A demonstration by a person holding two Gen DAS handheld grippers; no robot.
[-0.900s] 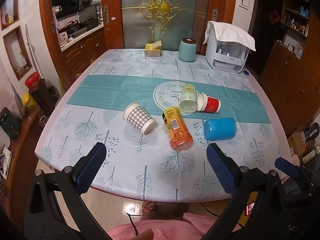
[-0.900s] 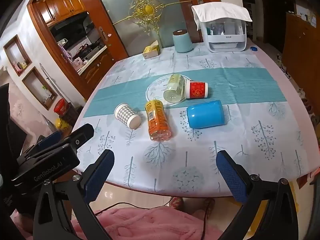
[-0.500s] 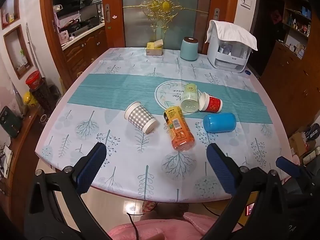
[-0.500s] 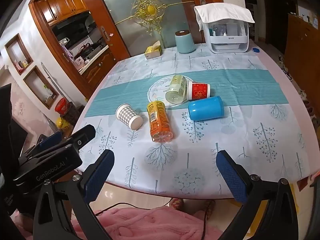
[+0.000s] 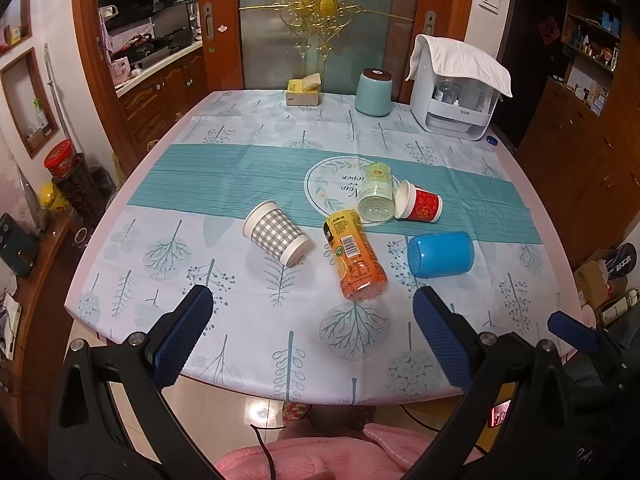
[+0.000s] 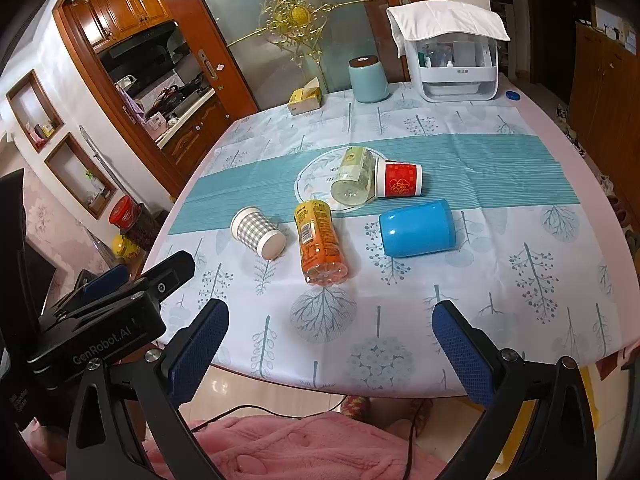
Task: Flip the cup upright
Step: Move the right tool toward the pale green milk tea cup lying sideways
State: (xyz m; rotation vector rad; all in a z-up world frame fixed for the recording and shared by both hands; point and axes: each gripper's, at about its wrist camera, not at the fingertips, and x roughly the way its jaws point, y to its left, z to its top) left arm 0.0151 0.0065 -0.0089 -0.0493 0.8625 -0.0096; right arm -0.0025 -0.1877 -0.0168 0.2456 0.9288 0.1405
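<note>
Three cups lie on their sides on the table: a grey checked paper cup (image 5: pixel 276 237) (image 6: pixel 257 232), a red paper cup (image 5: pixel 420 207) (image 6: pixel 400 184) and a blue plastic cup (image 5: pixel 440 254) (image 6: pixel 418 227). An orange juice bottle (image 5: pixel 356 260) (image 6: pixel 320 242) and a clear green bottle (image 5: pixel 376 194) (image 6: pixel 354 176) lie between them. My left gripper (image 5: pixel 310 338) is open and empty, above the table's near edge. My right gripper (image 6: pixel 330 346) is open and empty, also at the near edge, short of the cups.
At the table's far side stand a white appliance (image 5: pixel 456 96) with a cloth over it, a teal canister (image 5: pixel 374 92) and a tissue box (image 5: pixel 303 92). A wooden cabinet (image 5: pixel 592 152) is to the right. A pink garment (image 6: pixel 288 448) is below the grippers.
Both grippers have drawn back a little from the table; the objects look slightly farther away. Nothing on the table has moved. Both stay open.
</note>
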